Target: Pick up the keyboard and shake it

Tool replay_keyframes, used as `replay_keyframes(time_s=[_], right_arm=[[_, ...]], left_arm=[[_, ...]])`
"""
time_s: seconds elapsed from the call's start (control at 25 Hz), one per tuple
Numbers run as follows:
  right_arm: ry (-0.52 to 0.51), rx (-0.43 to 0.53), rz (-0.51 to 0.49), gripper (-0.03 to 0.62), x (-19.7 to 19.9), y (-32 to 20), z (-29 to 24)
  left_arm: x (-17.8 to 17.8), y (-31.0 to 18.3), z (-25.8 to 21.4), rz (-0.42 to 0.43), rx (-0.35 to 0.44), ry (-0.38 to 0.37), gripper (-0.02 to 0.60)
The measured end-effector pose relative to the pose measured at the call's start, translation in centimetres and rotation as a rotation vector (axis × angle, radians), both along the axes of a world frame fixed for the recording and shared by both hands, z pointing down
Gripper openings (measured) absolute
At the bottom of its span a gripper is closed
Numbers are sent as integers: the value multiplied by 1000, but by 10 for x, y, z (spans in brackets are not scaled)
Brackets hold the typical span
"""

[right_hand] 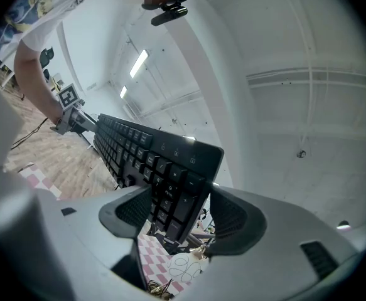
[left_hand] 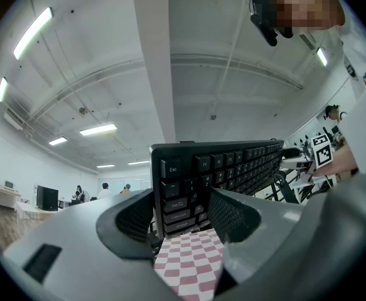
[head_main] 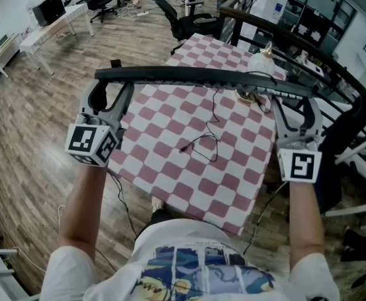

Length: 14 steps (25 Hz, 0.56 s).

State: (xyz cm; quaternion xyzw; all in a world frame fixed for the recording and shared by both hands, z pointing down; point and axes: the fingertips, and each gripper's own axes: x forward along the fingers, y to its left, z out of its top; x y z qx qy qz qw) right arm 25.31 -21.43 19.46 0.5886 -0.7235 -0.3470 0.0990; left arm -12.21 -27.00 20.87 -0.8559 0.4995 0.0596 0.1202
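Clamping wide-set jaws on each end of the long black plastic keyboard [head_main: 195,76], left gripper [head_main: 110,88] and right gripper [head_main: 290,102] hold it, apparently clear, over the pink-checked table [head_main: 195,168] near its far edge

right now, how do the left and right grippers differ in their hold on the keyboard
The left gripper grips the keyboard at its Esc end; the right gripper grips the number-pad end. The left gripper's cube shows two faces in the head view, the right gripper's one. Both are shut on it, above the table.
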Motion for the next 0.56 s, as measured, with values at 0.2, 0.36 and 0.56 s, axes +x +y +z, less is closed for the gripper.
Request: replay_keyframes(time_s=[0.2, 0.36, 0.56], right_arm=[[-7, 3, 0, 287, 3, 3, -1], [-9, 11, -2, 284, 4, 5, 0], [-1, 9, -2, 282, 7, 7, 1]], left_arm=[[2, 3, -1, -1, -1, -1, 247], [4, 5, 0, 0, 1, -1, 247], [6, 9, -2, -4, 3, -3, 247]])
